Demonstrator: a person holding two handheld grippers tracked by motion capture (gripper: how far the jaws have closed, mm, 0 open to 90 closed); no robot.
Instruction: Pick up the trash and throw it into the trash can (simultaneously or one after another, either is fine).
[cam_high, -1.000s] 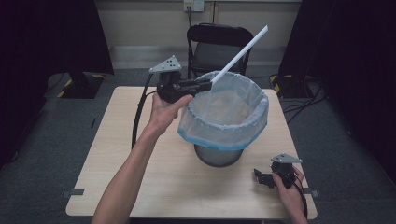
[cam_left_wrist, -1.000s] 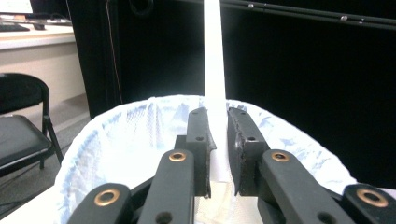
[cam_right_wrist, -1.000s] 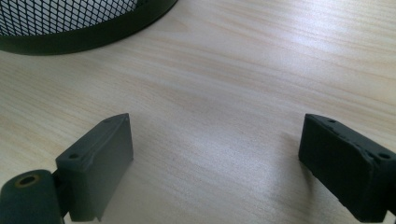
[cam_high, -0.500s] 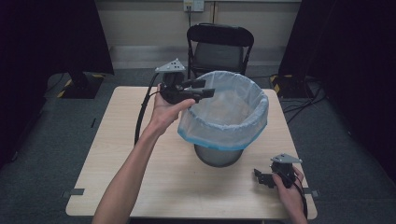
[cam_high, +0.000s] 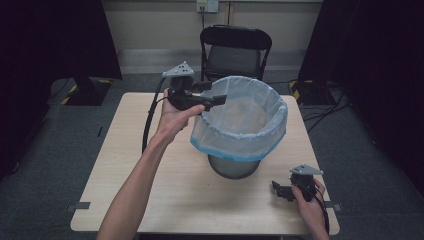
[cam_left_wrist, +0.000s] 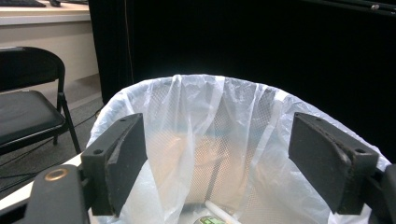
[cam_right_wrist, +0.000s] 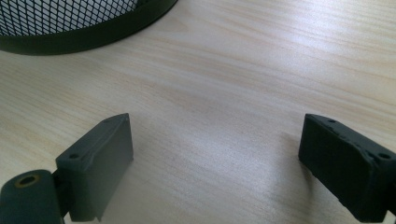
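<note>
My left gripper (cam_high: 214, 99), jaws wide and empty, hangs over the lined bin (cam_high: 240, 127), its view revealing a white stick (cam_left_wrist: 220, 213) at the bottom; right gripper (cam_high: 281, 190), wide, rests on the table (cam_high: 125, 150).

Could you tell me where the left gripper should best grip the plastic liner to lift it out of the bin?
Probably the folded-over liner rim nearest the open left gripper, approached from above: there the film drapes loosely outside the mesh bin, giving the jaws an edge.
</note>
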